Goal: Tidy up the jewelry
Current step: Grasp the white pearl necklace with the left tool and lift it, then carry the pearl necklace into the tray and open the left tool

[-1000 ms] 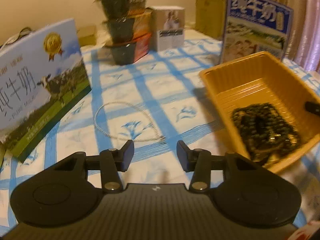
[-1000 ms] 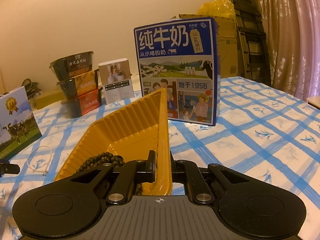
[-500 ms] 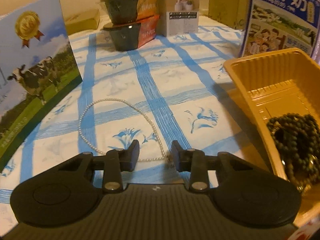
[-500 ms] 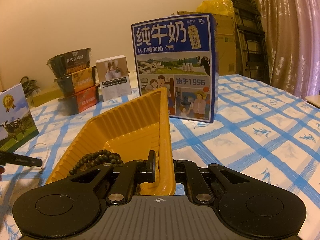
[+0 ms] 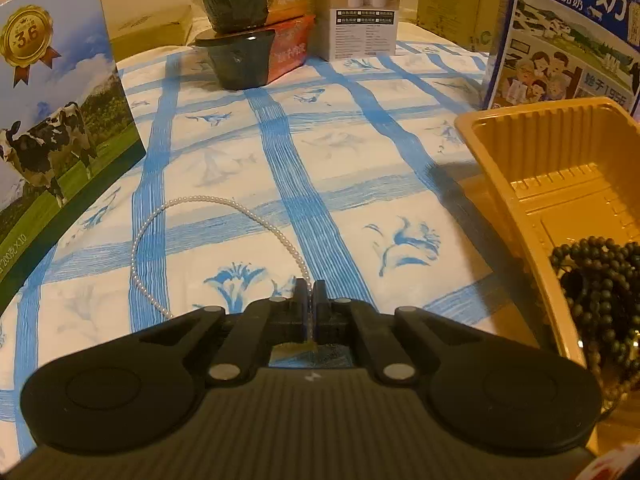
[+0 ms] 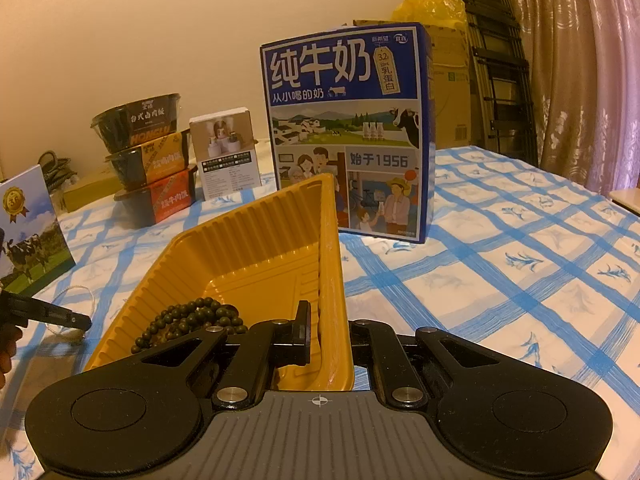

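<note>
Left wrist view: your left tongs (image 5: 308, 290) have closed on the pearl necklace (image 5: 192, 204), which loops over the checked desk (image 5: 340, 152) left of the yellow tray (image 5: 504, 184); open cloth beyond.

Right wrist view: your right tongs (image 6: 326, 330) clamp the tray's (image 6: 332, 264) right rim; dark beads (image 6: 188, 320) lie inside.

Two hand-held grippers are in play, the left hand-held gripper (image 5: 309, 292) and the right hand-held gripper (image 6: 326, 332). One yellow tray (image 6: 256, 248), one pearl necklace (image 5: 208, 202), one dark bead string (image 6: 188, 320). Two milk cartons: blue carton (image 6: 344, 128) at frame centre, cow carton (image 5: 52, 120) at upper left. Three stacked food bowls (image 6: 148, 160); one small white box (image 6: 228, 152).
</note>
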`<action>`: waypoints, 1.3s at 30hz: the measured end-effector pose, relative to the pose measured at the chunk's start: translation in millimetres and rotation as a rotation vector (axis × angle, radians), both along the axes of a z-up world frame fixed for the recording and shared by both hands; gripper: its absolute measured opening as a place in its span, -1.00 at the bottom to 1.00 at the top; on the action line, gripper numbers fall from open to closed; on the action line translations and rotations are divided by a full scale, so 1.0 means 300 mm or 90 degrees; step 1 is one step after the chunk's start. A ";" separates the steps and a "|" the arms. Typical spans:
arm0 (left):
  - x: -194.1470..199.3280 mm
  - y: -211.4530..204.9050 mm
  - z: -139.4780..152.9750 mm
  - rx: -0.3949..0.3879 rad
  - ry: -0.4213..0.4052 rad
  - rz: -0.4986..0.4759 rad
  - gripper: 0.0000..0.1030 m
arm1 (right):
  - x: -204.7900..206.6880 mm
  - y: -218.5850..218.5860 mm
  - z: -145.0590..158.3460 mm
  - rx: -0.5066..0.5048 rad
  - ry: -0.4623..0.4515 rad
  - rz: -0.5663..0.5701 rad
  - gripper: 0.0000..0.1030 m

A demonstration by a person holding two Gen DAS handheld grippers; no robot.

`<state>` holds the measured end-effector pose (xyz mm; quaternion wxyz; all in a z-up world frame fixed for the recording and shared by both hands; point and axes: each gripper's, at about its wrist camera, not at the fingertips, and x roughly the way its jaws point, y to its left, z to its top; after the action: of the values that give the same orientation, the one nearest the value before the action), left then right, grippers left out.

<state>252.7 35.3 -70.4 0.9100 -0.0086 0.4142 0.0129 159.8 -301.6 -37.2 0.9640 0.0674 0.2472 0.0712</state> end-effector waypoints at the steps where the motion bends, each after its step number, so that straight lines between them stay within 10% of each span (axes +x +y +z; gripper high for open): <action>1: -0.005 0.005 0.010 -0.006 0.000 -0.001 -0.98 | 0.000 0.001 0.000 -0.001 0.000 0.000 -0.82; 24: -0.133 -0.161 0.657 -0.123 -0.246 -0.145 -0.98 | 0.011 0.006 0.002 0.002 -0.002 -0.003 -0.82; 39: -0.070 -0.410 0.647 -0.254 -0.218 -0.229 -0.98 | 0.017 -0.001 -0.006 0.009 0.000 -0.005 -0.82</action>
<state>231.7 -87.8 123.8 0.9346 -0.1158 0.2442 -0.2311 164.9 -302.0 -39.1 0.9638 0.0751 0.2463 0.0696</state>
